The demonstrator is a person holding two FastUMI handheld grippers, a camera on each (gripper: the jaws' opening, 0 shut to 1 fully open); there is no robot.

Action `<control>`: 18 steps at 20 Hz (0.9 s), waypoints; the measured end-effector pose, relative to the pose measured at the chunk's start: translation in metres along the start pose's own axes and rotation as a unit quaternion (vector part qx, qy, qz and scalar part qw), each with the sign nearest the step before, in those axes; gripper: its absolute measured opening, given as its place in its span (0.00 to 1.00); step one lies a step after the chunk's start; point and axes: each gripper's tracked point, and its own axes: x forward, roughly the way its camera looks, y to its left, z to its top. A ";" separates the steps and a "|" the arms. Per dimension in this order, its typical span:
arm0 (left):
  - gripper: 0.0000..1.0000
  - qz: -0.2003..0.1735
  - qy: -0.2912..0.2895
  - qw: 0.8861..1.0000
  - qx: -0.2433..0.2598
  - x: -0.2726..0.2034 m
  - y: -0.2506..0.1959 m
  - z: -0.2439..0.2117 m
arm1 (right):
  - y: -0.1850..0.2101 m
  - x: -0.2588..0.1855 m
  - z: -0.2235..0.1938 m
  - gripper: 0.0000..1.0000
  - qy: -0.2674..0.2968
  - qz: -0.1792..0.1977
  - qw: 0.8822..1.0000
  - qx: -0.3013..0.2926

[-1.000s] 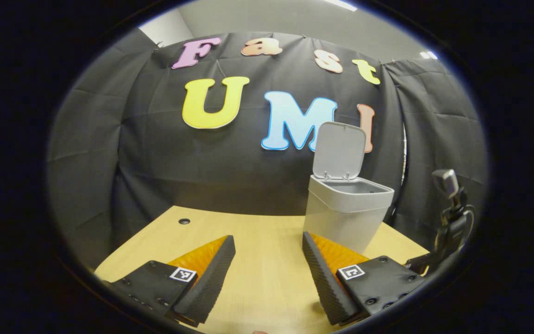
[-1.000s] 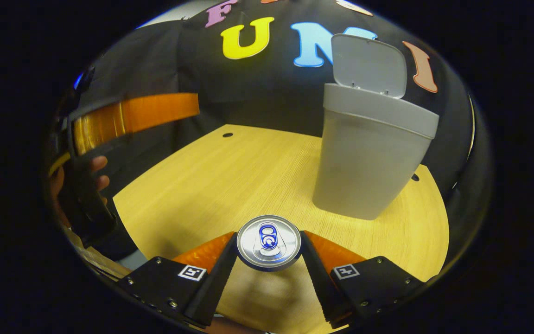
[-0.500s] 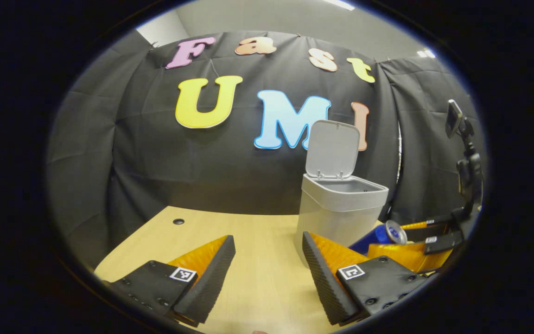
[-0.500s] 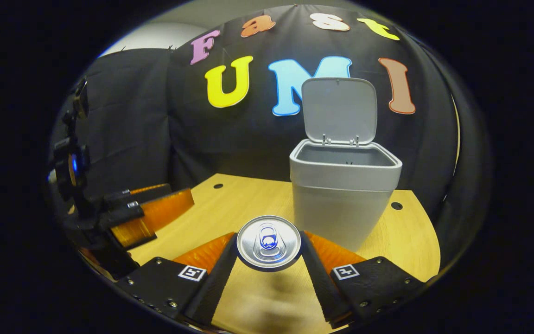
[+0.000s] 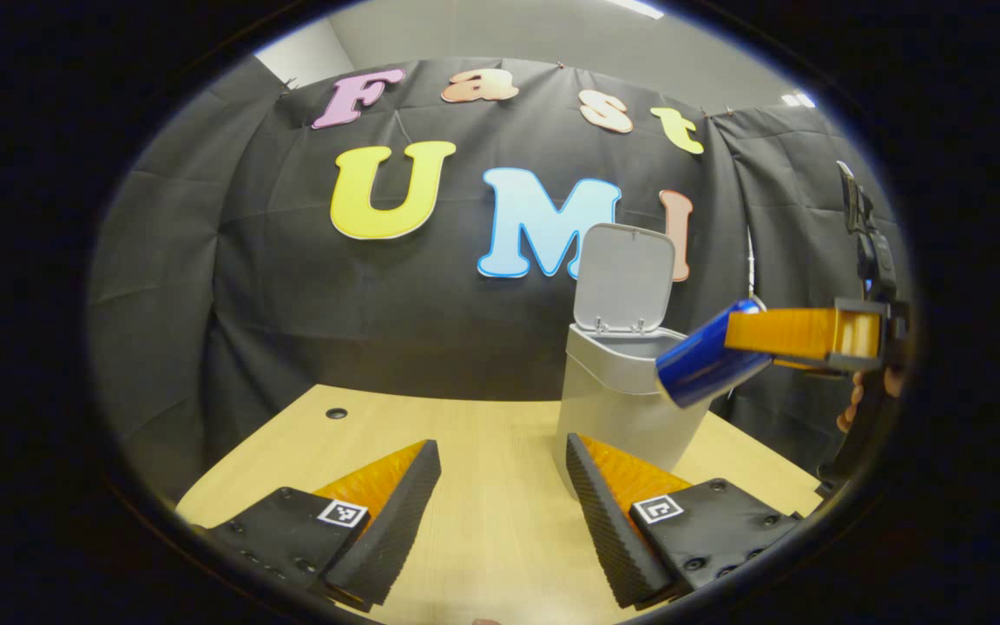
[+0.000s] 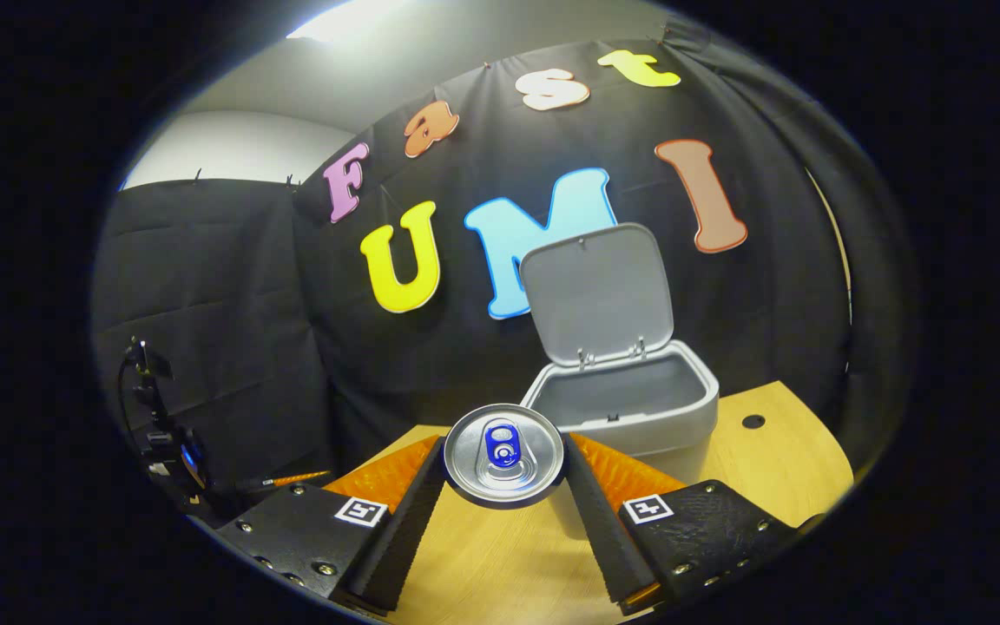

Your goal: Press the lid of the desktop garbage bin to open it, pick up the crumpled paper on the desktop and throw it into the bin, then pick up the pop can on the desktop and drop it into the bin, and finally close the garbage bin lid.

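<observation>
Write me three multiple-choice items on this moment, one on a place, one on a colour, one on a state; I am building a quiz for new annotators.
1. Where is the pop can?
A. lying on the desk
B. between the right tongs, off the desk
C. inside the bin

2. What colour is the can's side?
A. blue
B. red
C. green

3. How is the bin lid?
A. shut
B. taken off and lying on the desk
C. standing open on its hinges

Answers: 1 B, the fingers press the can from both sides and the left gripper view shows it in the air by the garbage bin. 2 A, the left gripper view shows its blue side. 3 C, the lid stands up behind the open mouth.
</observation>
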 end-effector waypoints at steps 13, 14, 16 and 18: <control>0.96 0.008 -0.003 1.000 0.020 -0.014 -0.002 -0.001 | -0.033 0.063 0.018 0.83 -0.021 -0.064 0.995 -0.075; 0.96 0.010 -0.003 1.000 0.019 -0.015 0.000 -0.001 | -0.034 0.067 0.015 0.83 -0.016 -0.069 0.994 -0.084; 0.95 0.015 -0.004 1.000 0.018 -0.017 0.003 0.000 | -0.034 0.074 0.012 0.83 -0.010 -0.074 0.992 -0.098; 0.95 0.019 -0.005 1.000 0.018 -0.020 0.006 0.000 | -0.035 0.078 0.012 0.84 -0.010 -0.080 0.991 -0.109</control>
